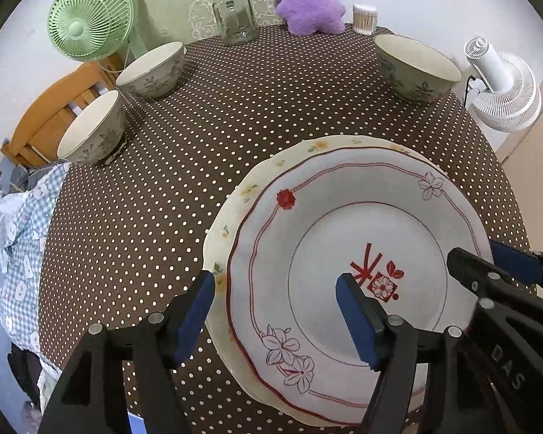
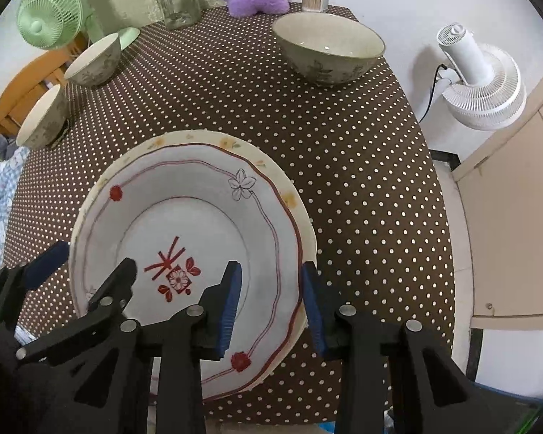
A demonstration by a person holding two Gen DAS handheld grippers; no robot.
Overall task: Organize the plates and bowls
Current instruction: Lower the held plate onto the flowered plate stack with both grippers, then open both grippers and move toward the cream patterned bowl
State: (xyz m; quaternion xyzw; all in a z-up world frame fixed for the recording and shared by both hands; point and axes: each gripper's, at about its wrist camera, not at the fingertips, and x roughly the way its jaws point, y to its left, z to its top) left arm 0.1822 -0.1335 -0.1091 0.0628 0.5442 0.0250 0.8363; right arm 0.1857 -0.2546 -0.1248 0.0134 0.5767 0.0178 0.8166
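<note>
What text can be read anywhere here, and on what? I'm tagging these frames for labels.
"DAS": raised letters on the black body of the right gripper, seen in the left wrist view.
A red painted character-like mark on the top plate; I cannot read it for sure.
Nothing else carries readable text.

A white plate with red flowers [image 1: 344, 253] lies stacked on a cream plate with yellow flowers [image 1: 235, 195] at lower centre. Three floral bowls stand upright: two at upper left [image 1: 152, 70] [image 1: 92, 128], one at upper right [image 1: 416, 67].
</note>
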